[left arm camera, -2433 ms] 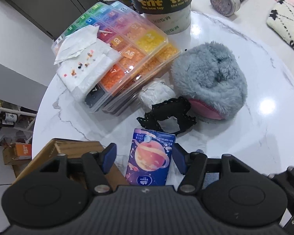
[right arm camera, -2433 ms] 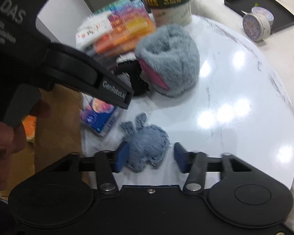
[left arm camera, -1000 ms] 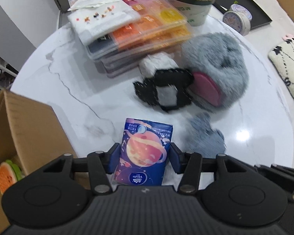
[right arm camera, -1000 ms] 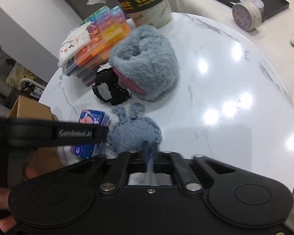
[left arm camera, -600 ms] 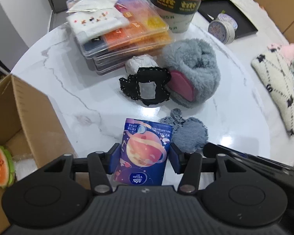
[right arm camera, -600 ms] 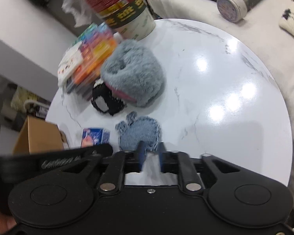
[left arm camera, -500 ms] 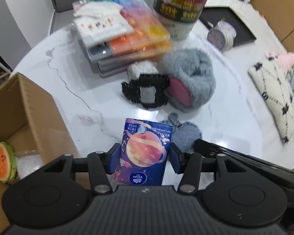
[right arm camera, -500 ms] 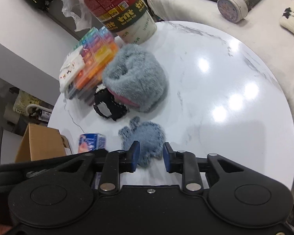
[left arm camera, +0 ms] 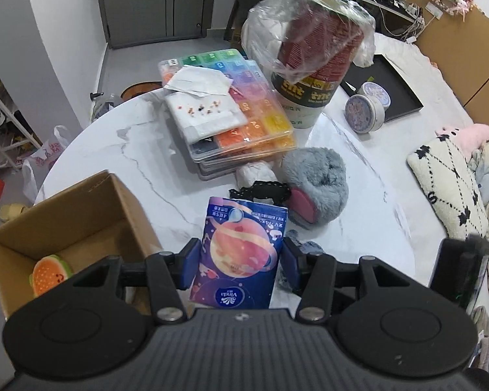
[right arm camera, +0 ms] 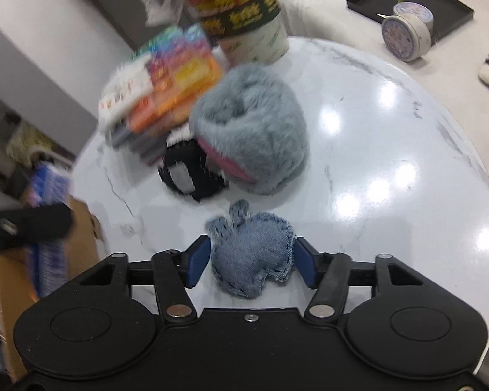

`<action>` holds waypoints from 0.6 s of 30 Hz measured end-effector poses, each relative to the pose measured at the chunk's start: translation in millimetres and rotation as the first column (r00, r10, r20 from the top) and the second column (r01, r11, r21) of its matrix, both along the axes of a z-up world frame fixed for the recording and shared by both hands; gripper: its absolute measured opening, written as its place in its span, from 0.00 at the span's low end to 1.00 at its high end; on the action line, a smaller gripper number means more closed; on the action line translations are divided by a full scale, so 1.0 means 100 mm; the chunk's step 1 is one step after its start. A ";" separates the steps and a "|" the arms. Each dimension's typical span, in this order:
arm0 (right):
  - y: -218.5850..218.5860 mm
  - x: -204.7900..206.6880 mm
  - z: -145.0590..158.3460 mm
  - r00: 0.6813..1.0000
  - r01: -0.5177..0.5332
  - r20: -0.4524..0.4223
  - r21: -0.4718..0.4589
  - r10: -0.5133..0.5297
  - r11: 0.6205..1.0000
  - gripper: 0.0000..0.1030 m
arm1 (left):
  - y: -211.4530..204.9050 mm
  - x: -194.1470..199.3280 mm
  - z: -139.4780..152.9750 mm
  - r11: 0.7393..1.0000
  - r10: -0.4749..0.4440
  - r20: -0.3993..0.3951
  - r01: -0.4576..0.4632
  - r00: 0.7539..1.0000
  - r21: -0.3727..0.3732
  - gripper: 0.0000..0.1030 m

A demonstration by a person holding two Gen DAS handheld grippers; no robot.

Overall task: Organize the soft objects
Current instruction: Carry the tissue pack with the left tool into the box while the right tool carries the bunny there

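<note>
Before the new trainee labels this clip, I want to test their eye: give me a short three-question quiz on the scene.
1. True or false: the left hand-held gripper grips a tissue pack.
2. What lies between the right hand-held gripper's opening jaws? A) denim pouch B) fluffy grey slipper C) round tin
3. What is already inside the cardboard box?

Key: 1 true. 2 A, the denim pouch on the table, pads not pressing. 3 an orange slice-shaped plush.

Planet-print blue tissue pack [left arm camera: 241, 254]
</note>
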State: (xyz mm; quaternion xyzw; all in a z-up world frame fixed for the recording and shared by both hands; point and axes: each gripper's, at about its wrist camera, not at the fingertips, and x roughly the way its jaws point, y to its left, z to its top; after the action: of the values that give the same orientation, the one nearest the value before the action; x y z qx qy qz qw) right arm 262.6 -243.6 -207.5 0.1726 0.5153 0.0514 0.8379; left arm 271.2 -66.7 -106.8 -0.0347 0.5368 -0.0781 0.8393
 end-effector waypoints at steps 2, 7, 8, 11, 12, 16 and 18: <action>0.05 -0.01 0.01 1.000 -0.024 0.009 -0.033 0.024 0.999 0.30 | 0.06 -0.03 0.02 1.000 0.001 0.008 -0.001 1.000 0.009 0.50; -0.05 -0.08 0.06 1.000 -0.009 -0.005 -0.005 0.009 1.000 0.17 | 0.22 -0.14 0.12 1.000 0.004 0.018 -0.005 1.000 0.006 0.50; -0.06 -0.10 0.08 1.000 -0.010 -0.003 -0.004 0.010 1.000 0.16 | 0.24 -0.17 0.14 1.000 0.006 0.021 -0.006 1.000 0.008 0.50; -0.09 -0.19 0.17 1.000 -0.008 0.012 0.003 0.008 1.000 0.16 | 0.36 -0.23 0.20 1.000 0.013 0.021 -0.013 1.000 -0.015 0.50; -0.10 -0.22 0.20 1.000 -0.009 0.019 0.004 0.009 1.000 0.16 | 0.40 -0.25 0.22 1.000 0.016 0.026 -0.016 1.000 -0.015 0.50; -0.10 -0.34 0.38 0.999 -0.013 0.044 0.017 0.012 1.000 0.16 | 0.54 -0.33 0.29 1.000 0.021 0.041 -0.021 0.999 -0.001 0.50; -0.07 -0.38 0.48 0.998 -0.021 0.055 0.027 0.020 0.999 0.16 | 0.62 -0.37 0.30 1.000 0.022 0.041 -0.022 0.999 0.013 0.50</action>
State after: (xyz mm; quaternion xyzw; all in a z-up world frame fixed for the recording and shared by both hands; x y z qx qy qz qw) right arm 224.3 -250.8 -159.9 0.1772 0.4931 0.0717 0.8487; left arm 234.2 -4.6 -77.0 -0.0334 0.5198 -0.0660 0.8511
